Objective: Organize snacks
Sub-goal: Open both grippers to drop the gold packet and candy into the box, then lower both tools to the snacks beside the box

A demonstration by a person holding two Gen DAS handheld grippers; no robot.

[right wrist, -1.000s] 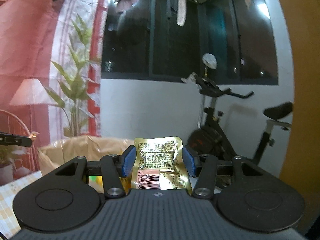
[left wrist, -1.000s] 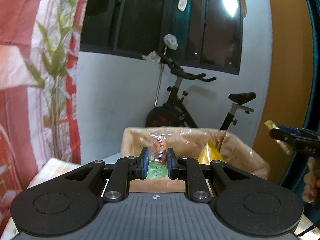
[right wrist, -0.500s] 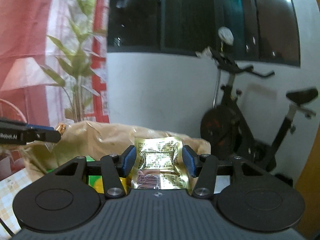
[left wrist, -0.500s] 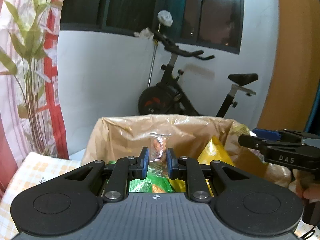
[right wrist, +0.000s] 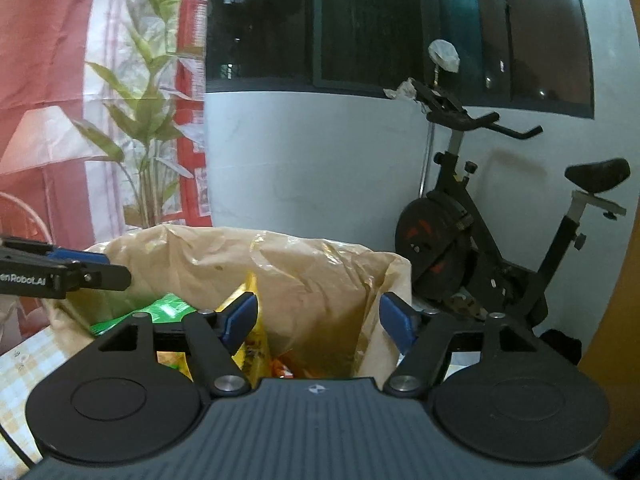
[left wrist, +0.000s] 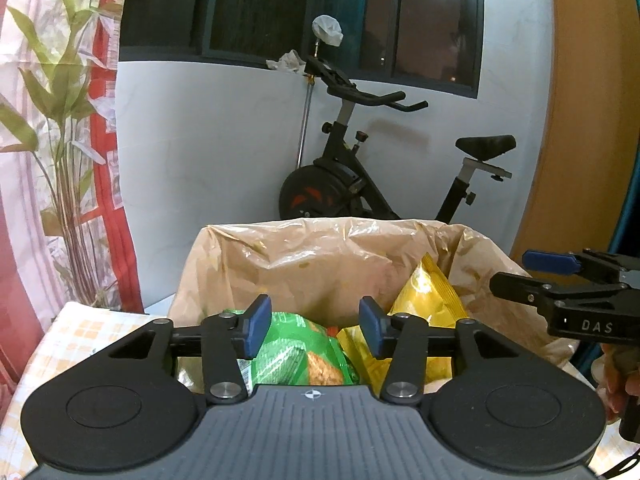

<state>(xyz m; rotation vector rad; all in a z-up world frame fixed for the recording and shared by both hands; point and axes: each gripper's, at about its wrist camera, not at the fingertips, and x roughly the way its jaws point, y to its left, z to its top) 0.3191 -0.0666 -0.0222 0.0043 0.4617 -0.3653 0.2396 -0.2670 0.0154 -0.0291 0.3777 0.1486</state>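
Note:
A bin lined with a tan plastic bag point(left wrist: 320, 256) stands in front of both grippers; it also shows in the right wrist view point(right wrist: 320, 264). Inside lie a green snack packet point(left wrist: 296, 356), and yellow packets point(left wrist: 424, 292). My left gripper point(left wrist: 312, 330) is open and empty over the bin's near rim. My right gripper point(right wrist: 318, 318) is open and empty over the bin's right part. The green packet point(right wrist: 160, 310) and a yellow packet point(right wrist: 256, 344) show in the right wrist view. Each gripper's fingers show at the other view's edge.
A black exercise bike point(left wrist: 360, 168) stands against the white wall behind the bin. A curtain with bamboo print point(left wrist: 52, 120) hangs at the left. A checked tablecloth point(left wrist: 84, 328) lies under the bin. An orange wall point(left wrist: 584, 120) is at the right.
Both grippers moved forward over the bin and opened. The clear snack packet left my left gripper and the gold packet left my right gripper; both dropped out of sight.

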